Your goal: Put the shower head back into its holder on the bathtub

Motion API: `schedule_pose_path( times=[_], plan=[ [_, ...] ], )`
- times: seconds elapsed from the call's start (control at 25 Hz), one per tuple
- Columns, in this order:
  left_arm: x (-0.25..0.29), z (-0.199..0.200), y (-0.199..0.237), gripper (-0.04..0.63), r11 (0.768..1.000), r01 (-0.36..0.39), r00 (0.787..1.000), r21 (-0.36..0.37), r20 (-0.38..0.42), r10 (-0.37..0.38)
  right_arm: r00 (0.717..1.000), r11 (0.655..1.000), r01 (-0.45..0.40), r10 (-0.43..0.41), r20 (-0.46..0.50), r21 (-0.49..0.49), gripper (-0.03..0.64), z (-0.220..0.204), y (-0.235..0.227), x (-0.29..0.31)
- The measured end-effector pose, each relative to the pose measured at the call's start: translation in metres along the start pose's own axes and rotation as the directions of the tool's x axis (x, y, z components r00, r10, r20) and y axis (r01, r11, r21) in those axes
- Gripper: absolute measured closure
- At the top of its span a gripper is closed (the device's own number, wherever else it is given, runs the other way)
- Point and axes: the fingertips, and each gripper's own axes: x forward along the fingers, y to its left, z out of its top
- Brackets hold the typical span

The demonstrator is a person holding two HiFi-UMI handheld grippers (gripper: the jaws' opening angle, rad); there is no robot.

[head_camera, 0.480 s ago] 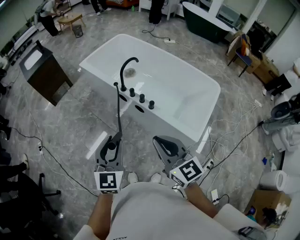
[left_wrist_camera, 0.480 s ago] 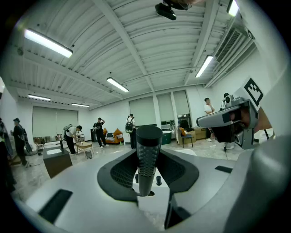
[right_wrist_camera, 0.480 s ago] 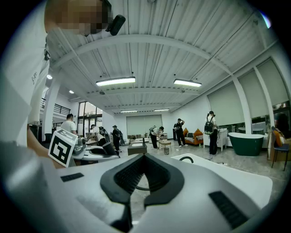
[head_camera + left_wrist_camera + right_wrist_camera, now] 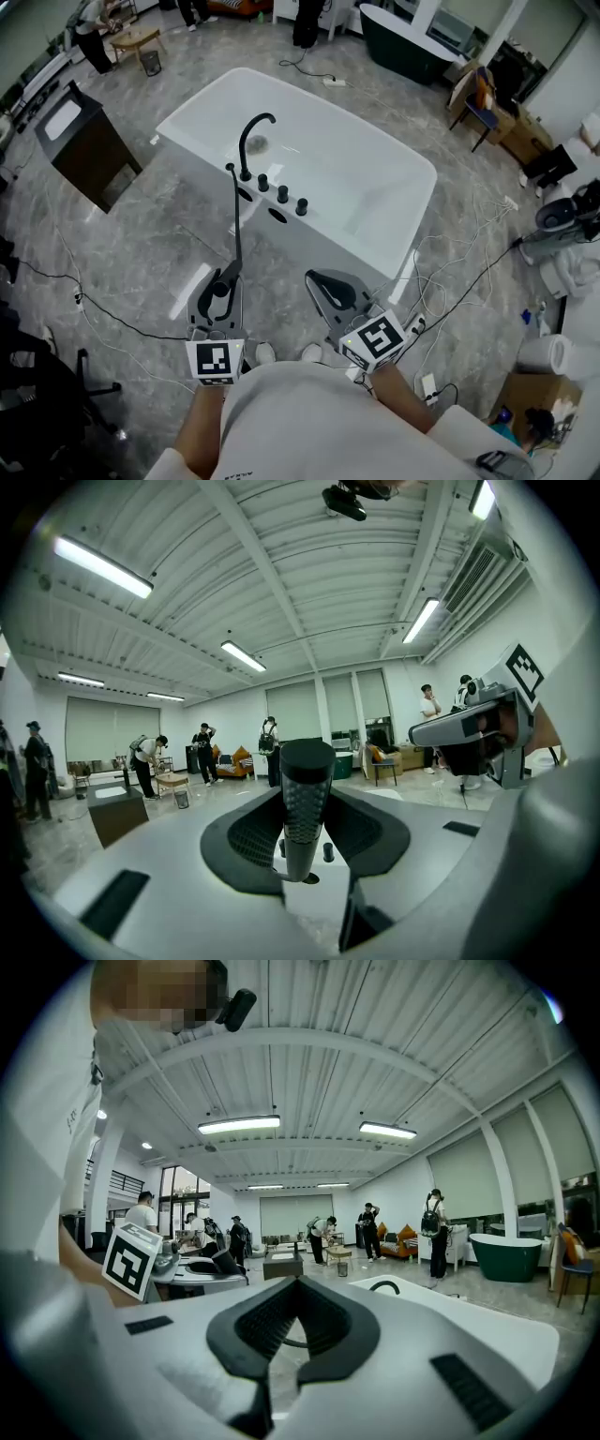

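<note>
The shower head [image 4: 306, 789] stands upright between the jaws of the left gripper [image 4: 223, 284], low and left of centre in the head view. In the left gripper view it is a black cylinder with a dotted, textured barrel and a flat top. The dark pads close against it on both sides, so this gripper is clamped on it. In the head view a thin black hose [image 4: 236, 220] runs from the gripper up the frame to the near rim of the bathtub [image 4: 394, 155], ending just left of the faucet [image 4: 253, 141].

The shower head is off the tub, held over the grey marble floor [image 4: 159, 244] in front of the tub's near side. The white tub lies on a slant across the middle of the frame. The curved black faucet and a row of black knobs [image 4: 282, 194] stand on its near rim, and two dark oval openings [image 4: 277, 216] sit just below them. Which of these is the holder cannot be told.

The right gripper [image 4: 294, 1288] is low and right of centre in the head view, near the left one but apart from it. Its fingertips meet with nothing between them.

A dark cabinet [image 4: 80, 141] stands at upper left, a dark green tub [image 4: 403, 37] sits at the top edge, and cables [image 4: 450, 281] trail across the floor at right.
</note>
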Motion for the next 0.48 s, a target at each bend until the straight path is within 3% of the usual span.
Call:
schedule_pose_path(
  times=[0.48],
  plan=[
    [-0.013,-0.007,0.011,0.454,1.000,0.027,1.000,0.006,0.004,-0.027,1.000,1.000,-0.005,0.005,0.006,0.027,0.597,0.001,0.025,0.008]
  ],
)
